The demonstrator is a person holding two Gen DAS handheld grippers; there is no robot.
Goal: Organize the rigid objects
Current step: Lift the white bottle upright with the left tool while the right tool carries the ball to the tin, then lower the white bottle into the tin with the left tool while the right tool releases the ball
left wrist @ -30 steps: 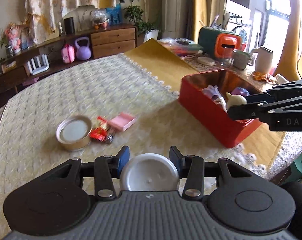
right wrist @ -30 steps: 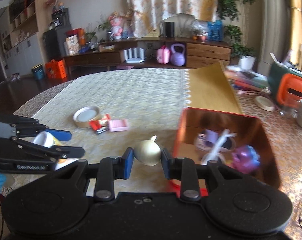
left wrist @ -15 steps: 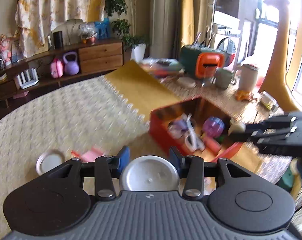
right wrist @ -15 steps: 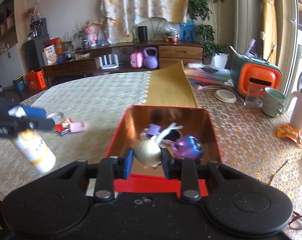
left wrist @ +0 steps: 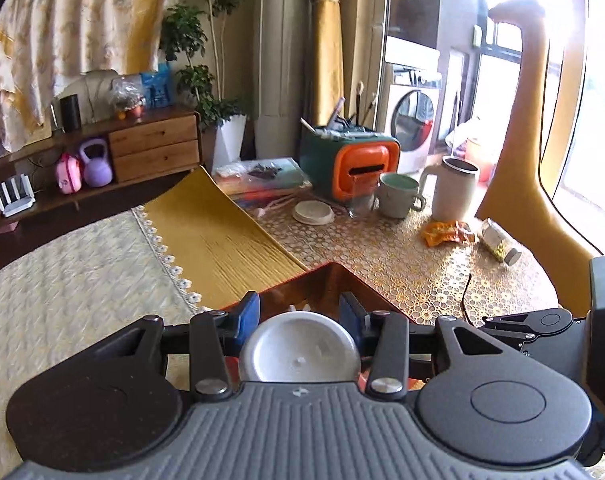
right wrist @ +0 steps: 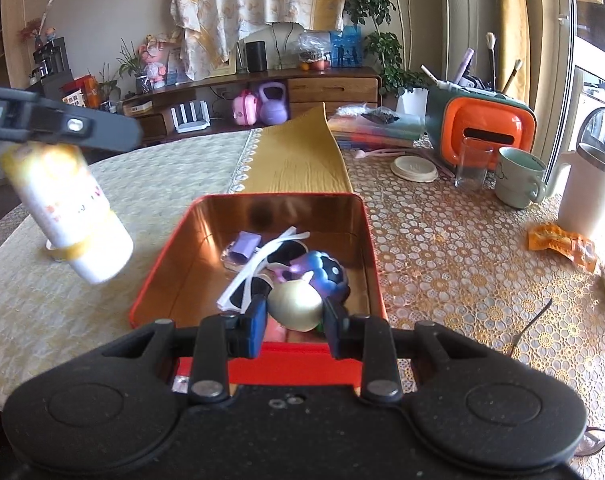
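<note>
The right gripper (right wrist: 295, 322) is clamped on a cream, egg-shaped toy (right wrist: 296, 305), holding it over the near end of the red tin (right wrist: 366, 240). Inside the tin lie white sunglasses (right wrist: 262, 266), a purple toy (right wrist: 322, 272) and a small lilac piece (right wrist: 246, 242). The left gripper (left wrist: 299, 314) grips a white and yellow bottle (right wrist: 68, 216), tilted in the air just left of the tin; its exact height above the pale tablecloth (right wrist: 162, 168) is hard to judge.
</note>
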